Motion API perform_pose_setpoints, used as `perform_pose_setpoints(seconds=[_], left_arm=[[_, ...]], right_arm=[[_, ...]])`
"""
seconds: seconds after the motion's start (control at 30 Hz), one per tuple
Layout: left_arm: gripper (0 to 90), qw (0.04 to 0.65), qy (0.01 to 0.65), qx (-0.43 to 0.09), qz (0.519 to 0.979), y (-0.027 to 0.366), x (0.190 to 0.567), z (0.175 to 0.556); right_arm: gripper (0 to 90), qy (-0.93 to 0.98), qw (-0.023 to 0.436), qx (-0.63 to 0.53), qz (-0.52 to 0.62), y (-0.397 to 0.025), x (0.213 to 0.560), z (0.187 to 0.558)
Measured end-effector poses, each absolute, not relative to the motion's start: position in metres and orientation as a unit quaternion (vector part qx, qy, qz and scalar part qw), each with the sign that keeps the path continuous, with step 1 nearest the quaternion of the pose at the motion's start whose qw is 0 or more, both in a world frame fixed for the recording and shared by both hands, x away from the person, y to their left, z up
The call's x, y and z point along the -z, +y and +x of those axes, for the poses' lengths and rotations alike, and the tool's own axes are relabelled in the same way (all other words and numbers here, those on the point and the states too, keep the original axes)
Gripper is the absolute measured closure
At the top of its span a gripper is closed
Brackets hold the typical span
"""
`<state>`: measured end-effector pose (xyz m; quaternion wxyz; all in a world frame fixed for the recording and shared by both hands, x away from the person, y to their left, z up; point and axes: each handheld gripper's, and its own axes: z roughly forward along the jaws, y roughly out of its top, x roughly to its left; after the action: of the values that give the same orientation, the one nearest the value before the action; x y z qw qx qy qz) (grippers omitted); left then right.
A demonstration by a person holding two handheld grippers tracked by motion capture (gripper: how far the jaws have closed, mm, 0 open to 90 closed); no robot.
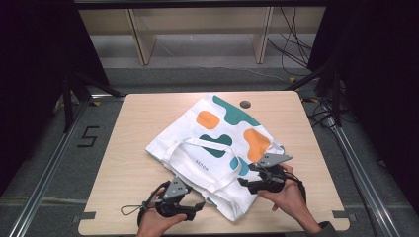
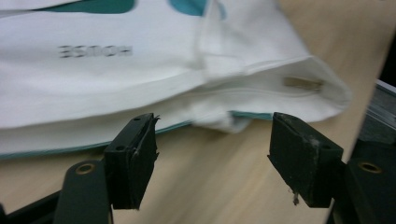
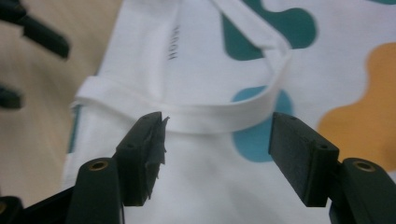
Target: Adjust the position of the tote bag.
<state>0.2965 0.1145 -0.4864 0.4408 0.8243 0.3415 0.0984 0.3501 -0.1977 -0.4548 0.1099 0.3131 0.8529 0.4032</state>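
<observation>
A white tote bag (image 1: 222, 133) with orange and teal blobs lies flat on the wooden table (image 1: 133, 123), its mouth toward the near edge. My left gripper (image 1: 199, 206) stands open at the bag's near corner. In the left gripper view the jaws (image 2: 212, 135) frame the bag's (image 2: 140, 74) hemmed edge just ahead, with nothing between them. My right gripper (image 1: 243, 180) hovers open over the bag's near right part. In the right gripper view a white handle strap (image 3: 224, 114) runs across just beyond the open gripper (image 3: 217, 128), over the printed cloth (image 3: 201, 46).
A round cable hole (image 1: 245, 104) sits at the table's far edge beside the bag. Bare wood (image 1: 123, 163) spreads left of the bag. Beyond the table are a wooden shelf frame (image 1: 143, 44) and loose cables (image 1: 291, 44). The left gripper's black jaws (image 3: 32, 35) appear at the right gripper view's top left.
</observation>
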Motion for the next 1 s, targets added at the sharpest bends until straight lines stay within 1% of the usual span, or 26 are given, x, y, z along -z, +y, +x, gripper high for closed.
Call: perform_pose_setpoints(seconds=[0.03, 0.07, 0.1, 0.13, 0.17, 0.23, 0.3, 0.43, 0.47, 0.5, 0.53, 0.57, 0.67, 0.7, 0.73, 0.77, 0.8, 0.83, 0.87, 0.9, 0.93, 0.97, 1.0], left_arm=[[30.8, 0.429, 0.338, -0.110, 0.830, 0.123, 0.486, 0.300], [29.7, 0.419, 0.353, -0.119, 0.828, 0.130, 0.486, 0.302], [27.0, 0.411, 0.362, -0.131, 0.826, 0.143, 0.485, 0.306], [26.9, 0.410, 0.365, -0.140, 0.824, 0.149, 0.485, 0.308], [26.5, 0.410, 0.365, -0.140, 0.824, 0.149, 0.485, 0.308], [25.6, 0.411, 0.394, -0.146, 0.809, 0.160, 0.485, 0.312], [24.9, 0.405, 0.408, -0.162, 0.802, 0.171, 0.486, 0.315], [24.1, 0.385, 0.429, -0.173, 0.799, 0.185, 0.489, 0.320], [24.1, 0.377, 0.428, -0.171, 0.803, 0.188, 0.489, 0.321], [24.0, 0.384, 0.432, -0.180, 0.796, 0.191, 0.490, 0.323], [24.0, 0.384, 0.432, -0.180, 0.796, 0.191, 0.490, 0.323], [24.0, 0.368, 0.429, -0.180, 0.805, 0.195, 0.489, 0.324], [23.5, 0.362, 0.442, -0.180, 0.801, 0.199, 0.490, 0.326], [23.5, 0.370, 0.450, -0.182, 0.792, 0.200, 0.491, 0.327], [23.2, 0.363, 0.451, -0.180, 0.796, 0.202, 0.490, 0.327], [23.2, 0.363, 0.448, -0.188, 0.795, 0.204, 0.490, 0.328], [23.1, 0.365, 0.464, -0.190, 0.784, 0.205, 0.491, 0.328], [22.7, 0.365, 0.464, -0.190, 0.784, 0.205, 0.491, 0.328], [22.1, 0.373, 0.472, -0.189, 0.776, 0.205, 0.492, 0.328], [22.1, 0.361, 0.463, -0.189, 0.787, 0.210, 0.491, 0.329], [22.0, 0.367, 0.473, -0.193, 0.777, 0.210, 0.492, 0.329], [21.8, 0.367, 0.473, -0.193, 0.777, 0.210, 0.492, 0.329], [21.8, 0.363, 0.475, -0.193, 0.778, 0.212, 0.491, 0.330]], right_arm=[[35.7, 0.853, 0.110, -0.403, 0.313, -0.198, 0.455, 0.350], [35.4, 0.857, 0.108, -0.402, 0.305, -0.194, 0.455, 0.346], [33.7, 0.860, 0.095, -0.402, 0.299, -0.186, 0.456, 0.338], [33.0, 0.862, 0.090, -0.398, 0.300, -0.183, 0.456, 0.334], [33.0, 0.862, 0.090, -0.398, 0.300, -0.183, 0.456, 0.334], [31.8, 0.867, 0.087, -0.396, 0.291, -0.177, 0.459, 0.326], [30.7, 0.873, 0.089, -0.388, 0.281, -0.167, 0.462, 0.318], [29.4, 0.882, 0.089, -0.376, 0.270, -0.156, 0.469, 0.312], [28.8, 0.884, 0.092, -0.370, 0.271, -0.152, 0.472, 0.310], [29.1, 0.889, 0.102, -0.361, 0.264, -0.144, 0.480, 0.307], [29.1, 0.889, 0.102, -0.361, 0.264, -0.144, 0.480, 0.307], [30.3, 0.895, 0.105, -0.347, 0.261, -0.142, 0.482, 0.306], [32.6, 0.905, 0.130, -0.322, 0.247, -0.138, 0.492, 0.308], [35.0, 0.907, 0.134, -0.315, 0.246, -0.138, 0.493, 0.308], [42.8, 0.908, 0.123, -0.313, 0.248, -0.142, 0.492, 0.307], [42.8, 0.908, 0.123, -0.313, 0.248, -0.142, 0.492, 0.307], [49.7, 0.907, 0.138, -0.309, 0.251, -0.146, 0.489, 0.306], [49.7, 0.907, 0.138, -0.309, 0.251, -0.146, 0.489, 0.306], [58.0, 0.905, 0.140, -0.306, 0.261, -0.153, 0.488, 0.305], [58.0, 0.905, 0.140, -0.306, 0.261, -0.153, 0.488, 0.305], [64.1, 0.904, 0.143, -0.305, 0.263, -0.162, 0.487, 0.305], [71.1, 0.908, 0.138, -0.298, 0.260, -0.167, 0.485, 0.304], [71.1, 0.908, 0.138, -0.298, 0.260, -0.167, 0.485, 0.304]])
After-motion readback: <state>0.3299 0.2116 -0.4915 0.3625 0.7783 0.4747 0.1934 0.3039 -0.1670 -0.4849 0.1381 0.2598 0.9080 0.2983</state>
